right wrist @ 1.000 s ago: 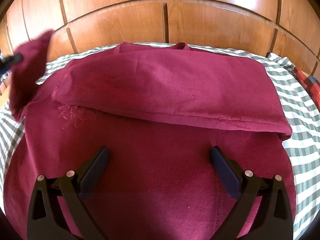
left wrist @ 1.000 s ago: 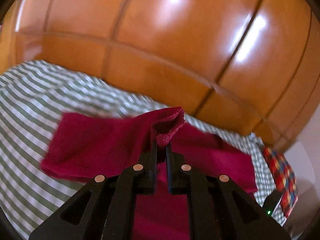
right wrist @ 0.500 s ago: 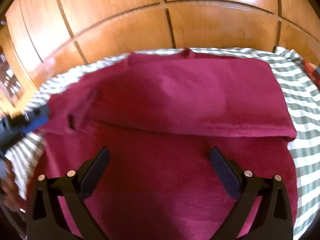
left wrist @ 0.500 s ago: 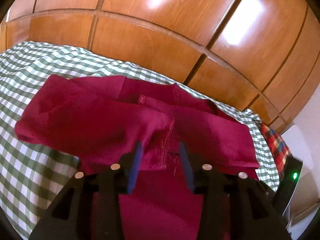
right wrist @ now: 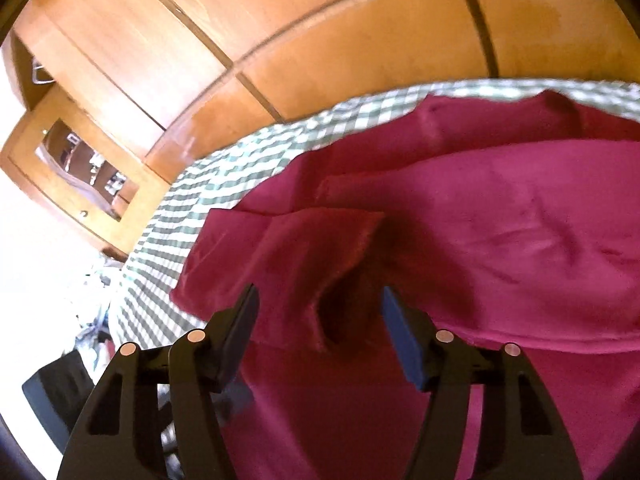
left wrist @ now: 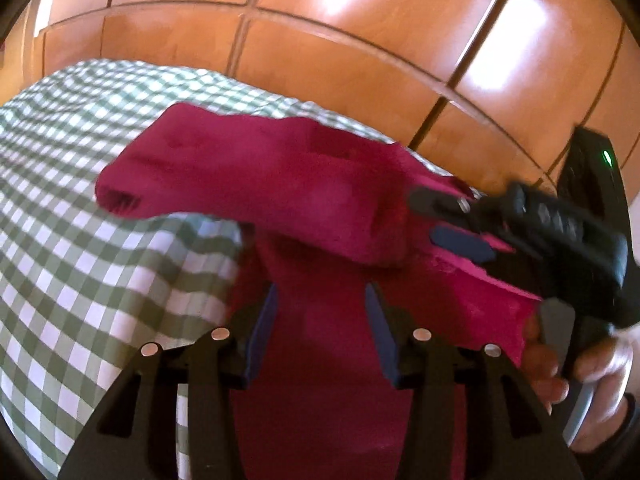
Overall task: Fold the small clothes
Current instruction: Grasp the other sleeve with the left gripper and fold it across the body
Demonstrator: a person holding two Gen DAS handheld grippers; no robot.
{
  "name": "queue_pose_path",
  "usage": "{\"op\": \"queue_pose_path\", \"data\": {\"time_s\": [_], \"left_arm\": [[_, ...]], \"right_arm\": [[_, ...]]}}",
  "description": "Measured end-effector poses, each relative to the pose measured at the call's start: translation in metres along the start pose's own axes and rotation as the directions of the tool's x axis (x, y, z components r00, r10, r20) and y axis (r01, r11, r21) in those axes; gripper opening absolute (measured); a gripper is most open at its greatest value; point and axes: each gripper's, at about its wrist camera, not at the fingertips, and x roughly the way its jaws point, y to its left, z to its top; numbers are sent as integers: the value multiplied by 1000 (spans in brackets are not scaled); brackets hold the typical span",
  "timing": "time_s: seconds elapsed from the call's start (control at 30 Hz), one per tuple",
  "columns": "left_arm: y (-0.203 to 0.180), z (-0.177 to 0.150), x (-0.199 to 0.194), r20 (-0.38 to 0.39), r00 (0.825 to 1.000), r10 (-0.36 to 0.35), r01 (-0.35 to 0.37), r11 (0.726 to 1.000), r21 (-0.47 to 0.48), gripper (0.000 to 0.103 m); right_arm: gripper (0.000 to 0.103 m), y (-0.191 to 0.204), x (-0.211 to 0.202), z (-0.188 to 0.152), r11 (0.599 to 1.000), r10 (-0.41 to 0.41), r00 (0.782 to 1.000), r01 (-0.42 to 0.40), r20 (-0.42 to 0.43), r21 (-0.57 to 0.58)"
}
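Observation:
A crimson garment point(left wrist: 280, 188) lies on the green-checked sheet point(left wrist: 80, 240), one sleeve folded over its body. My left gripper point(left wrist: 320, 320) hovers low over the cloth, jaws open with only flat fabric beneath them. From the side, my right gripper point(left wrist: 452, 220) shows at the sleeve's right end. In the right wrist view, a raised fold of the garment point(right wrist: 344, 272) stands between the right gripper's point(right wrist: 320, 320) jaws. They are closing, and a gap remains at each pad.
Wooden wardrobe panels point(left wrist: 360, 60) rise behind the bed. A framed mirror point(right wrist: 80, 172) hangs at the left, with a dark object point(right wrist: 52, 400) below it. A person's hand point(left wrist: 592, 360) holds the right gripper's handle. A black device with a green light point(left wrist: 600, 168) is at the right.
My left gripper let go of the sleeve, opened and sank toward the garment. My right gripper swung left to the sleeve, and its jaws narrowed around a raised fold.

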Motion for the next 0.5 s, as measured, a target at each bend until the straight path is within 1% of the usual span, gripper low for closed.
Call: {"op": "queue_pose_path", "data": {"time_s": [0.03, 0.07, 0.1, 0.13, 0.17, 0.23, 0.33, 0.43, 0.5], "left_arm": [[3, -2, 3, -7, 1000, 3, -3, 1000, -5, 44], [5, -2, 6, -15, 1000, 5, -5, 1000, -9, 44], [8, -4, 10, -25, 1000, 10, -10, 1000, -13, 44], [10, -5, 13, -30, 999, 12, -12, 1000, -17, 44], [11, -6, 14, -28, 1000, 12, -12, 1000, -18, 44], [11, -8, 17, -26, 1000, 13, -13, 1000, -16, 44], [13, -10, 20, -28, 1000, 13, -13, 1000, -17, 44], [11, -11, 22, -26, 1000, 16, -17, 1000, -13, 45], [11, -11, 22, -25, 1000, 19, -19, 1000, -10, 45]], "right_arm": [[63, 2, 10, 2, 1000, -3, 1000, 3, -20, 9], [59, 4, 16, 1, 1000, -18, 1000, 18, -26, 5], [50, 7, 20, 2, 999, -39, 999, 39, -28, -9], [25, 11, 24, 2, 997, -72, 997, 71, -34, -37], [7, 13, 25, 3, 994, -95, 995, 93, -38, -53], [6, 13, 19, 5, 991, -109, 994, 107, -18, -76], [6, 18, -10, 11, 989, -99, 994, 104, 55, -101], [6, 20, -50, 28, 989, -85, 985, 102, 150, -110], [6, 15, -77, 42, 990, -74, 976, 97, 206, -101]]}}
